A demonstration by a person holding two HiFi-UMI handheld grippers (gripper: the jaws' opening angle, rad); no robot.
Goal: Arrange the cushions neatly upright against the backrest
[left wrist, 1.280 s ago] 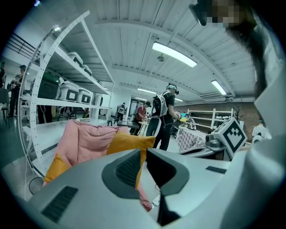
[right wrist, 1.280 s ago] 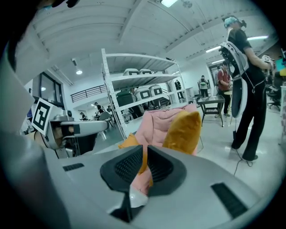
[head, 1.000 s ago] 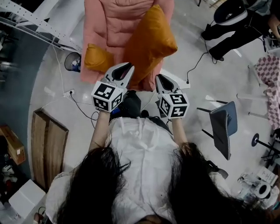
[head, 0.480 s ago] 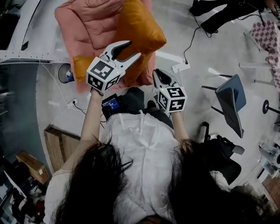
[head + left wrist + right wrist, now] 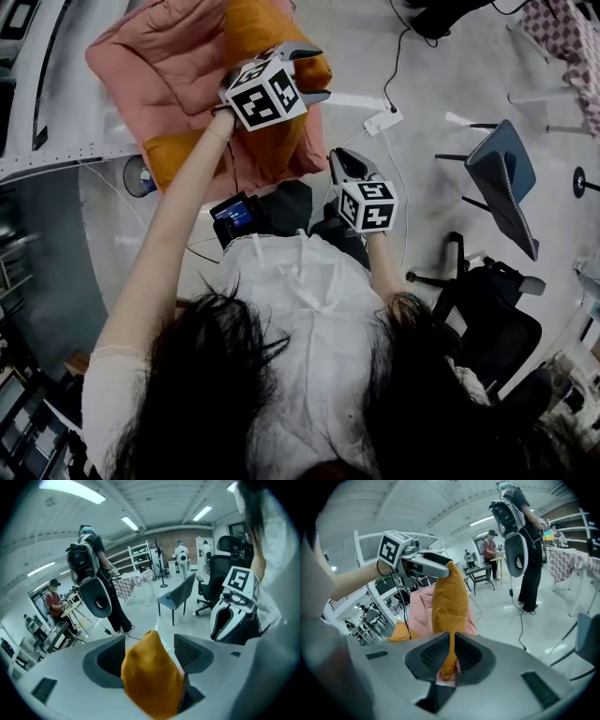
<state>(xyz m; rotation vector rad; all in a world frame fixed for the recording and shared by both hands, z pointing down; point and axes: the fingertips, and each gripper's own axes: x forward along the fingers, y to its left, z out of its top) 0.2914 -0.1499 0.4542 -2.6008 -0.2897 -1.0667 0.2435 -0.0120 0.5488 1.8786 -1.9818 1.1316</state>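
Observation:
A big orange cushion (image 5: 267, 37) stands on edge on the pink armchair (image 5: 159, 56). My right gripper (image 5: 339, 161) is shut on its lower corner, and the thin orange edge (image 5: 450, 602) is pinched between the pads. My left gripper (image 5: 317, 73) is higher up at the cushion's far side. Its jaws have just been opening and stand wide, with a cushion corner (image 5: 150, 677) poking up between them and a gap beside it. In the right gripper view the left gripper (image 5: 436, 569) sits at the cushion's top. A smaller orange cushion (image 5: 164, 155) lies on the seat's left side.
A grey chair (image 5: 502, 178) and a black office chair (image 5: 478, 309) stand on the floor to the right. A white power strip (image 5: 382, 122) with cables lies by the armchair. A person with a backpack (image 5: 511, 508) stands beyond, others farther off.
My left gripper has gone from the cushion's lower edge up to its far upper side, rolled over and opened its jaws. The right gripper keeps its hold on the lower corner.

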